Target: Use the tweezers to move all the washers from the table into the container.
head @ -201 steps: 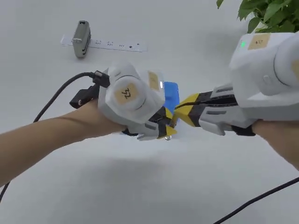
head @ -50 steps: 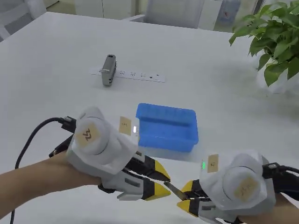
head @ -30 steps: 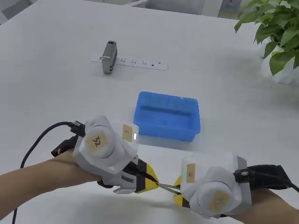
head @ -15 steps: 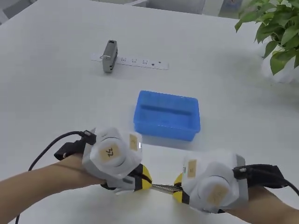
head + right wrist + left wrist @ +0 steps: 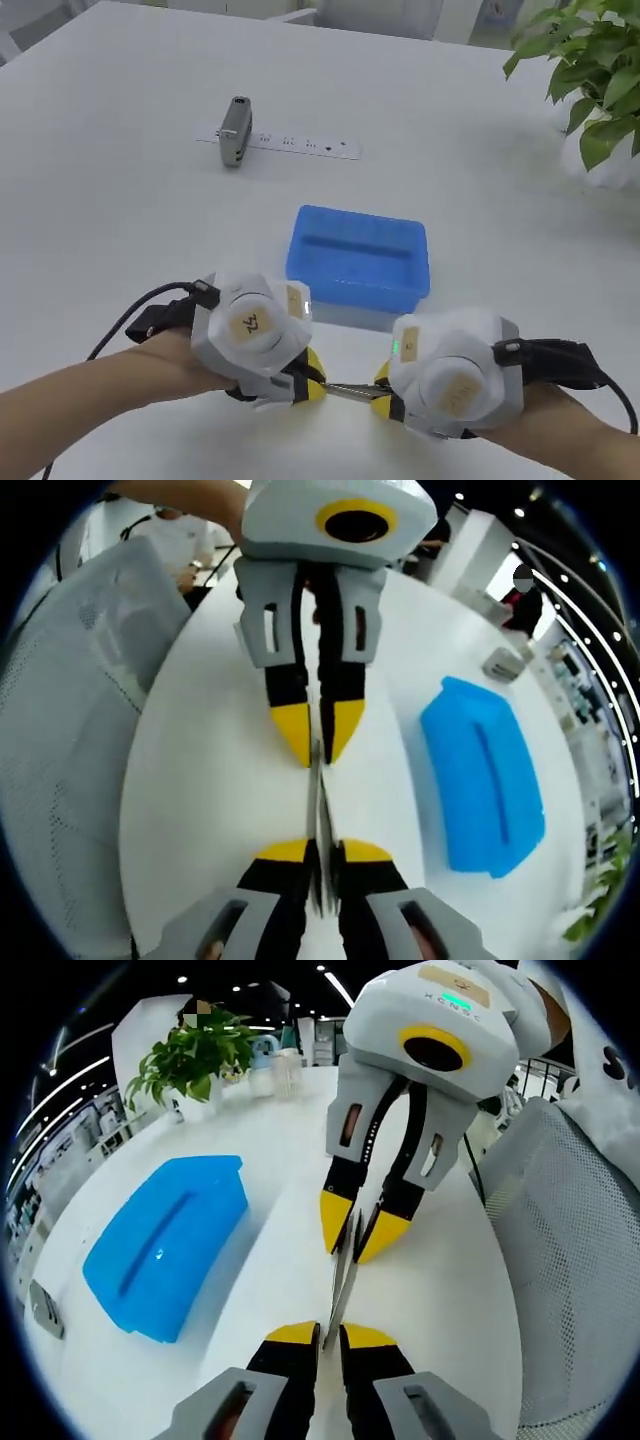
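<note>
The slim silver metal tweezers [image 5: 348,390] are held level between the two grippers, over the white table [image 5: 120,200]. The left gripper [image 5: 312,366] has its yellow-tipped jaws pressed together on one end. The right gripper [image 5: 381,386] pinches the other end the same way, so the two face each other tip to tip.

In the left gripper view the tweezers [image 5: 343,1272] show as a thin bright strip running from the left gripper [image 5: 330,1336] to the right gripper [image 5: 353,1237]. Their two arms lie close together; whether their points hold anything I cannot tell. The right gripper view shows the same narrow line of the tweezers [image 5: 318,802] between both pairs of jaws.

The blue rectangular plastic container [image 5: 355,285], a shallow open tray, stands on the table just beyond the tweezers and does not touch them.
</note>
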{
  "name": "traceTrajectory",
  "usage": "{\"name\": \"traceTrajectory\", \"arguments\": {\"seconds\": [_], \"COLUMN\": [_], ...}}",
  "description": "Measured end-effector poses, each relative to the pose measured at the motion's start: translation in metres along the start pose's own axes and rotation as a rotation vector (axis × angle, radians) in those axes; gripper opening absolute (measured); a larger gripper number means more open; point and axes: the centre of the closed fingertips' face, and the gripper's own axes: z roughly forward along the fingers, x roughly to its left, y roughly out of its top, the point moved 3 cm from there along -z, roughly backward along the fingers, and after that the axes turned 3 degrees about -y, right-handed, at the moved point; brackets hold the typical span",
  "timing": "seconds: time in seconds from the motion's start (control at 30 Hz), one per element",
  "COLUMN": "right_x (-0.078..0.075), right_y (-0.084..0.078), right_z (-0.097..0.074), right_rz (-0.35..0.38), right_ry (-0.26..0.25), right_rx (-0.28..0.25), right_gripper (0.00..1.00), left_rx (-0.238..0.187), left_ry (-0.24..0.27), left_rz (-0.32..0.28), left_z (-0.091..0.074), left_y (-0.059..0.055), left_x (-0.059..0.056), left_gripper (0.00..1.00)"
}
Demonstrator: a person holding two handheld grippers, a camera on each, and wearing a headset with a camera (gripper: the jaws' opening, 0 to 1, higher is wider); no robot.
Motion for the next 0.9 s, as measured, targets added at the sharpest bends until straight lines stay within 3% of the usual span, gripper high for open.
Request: {"name": "traceTrajectory", "arguments": {"seconds": [0.1, 0.17, 0.2, 0.27, 0.3, 0.37, 0.5, 0.6, 0.67, 0.73, 0.9], "right_x": [0.002, 0.001, 0.002, 0.001, 0.003, 0.003, -0.001, -0.003, -0.003, -0.003, -0.002], "right_y": [-0.003, -0.002, -0.004, -0.006, -0.006, -0.007, -0.011, -0.017, -0.021, -0.023, -0.029], "right_z": [-0.008, -0.02, -0.029, -0.041, -0.049, -0.061, -0.088, -0.105, -0.112, -0.12, -0.127], "right_rz": [0.073, 0.161, 0.207, 0.288, 0.379, 0.488, 0.678, 0.752, 0.805, 0.842, 0.851], "right_ry": [-0.012, -0.046, -0.064, -0.103, -0.108, -0.135, -0.228, -0.297, -0.333, -0.363, -0.414], "right_rx": [-0.006, -0.047, -0.056, -0.087, -0.113, -0.159, -0.243, -0.269, -0.283, -0.302, -0.304], "right_gripper": [0.13, 0.18, 0.19, 0.21, 0.23, 0.28, 0.48, 0.58, 0.69, 0.74, 0.84], "left_rx": [0.008, -0.024, -0.027, -0.057, -0.08, -0.116, -0.194, -0.239, -0.237, -0.246, -0.26], "left_ry": [0.028, 0.059, 0.072, 0.114, 0.153, 0.205, 0.297, 0.373, 0.429, 0.48, 0.536], "left_rz": [-0.04, -0.127, -0.166, -0.216, -0.258, -0.316, -0.394, -0.455, -0.472, -0.484, -0.518], "left_z": [-0.007, -0.017, -0.022, -0.037, -0.045, -0.059, -0.082, -0.097, -0.108, -0.12, -0.139], "left_y": [-0.002, -0.003, -0.004, -0.003, -0.002, 0.002, 0.01, 0.015, 0.012, 0.009, 0.001], "left_x": [-0.001, -0.006, -0.008, -0.013, -0.014, -0.016, -0.018, -0.022, -0.027, -0.031, -0.044], "left_gripper": [0.12, 0.21, 0.3, 0.41, 0.47, 0.58, 0.73, 0.91, 0.99, 0.99, 0.99]}}
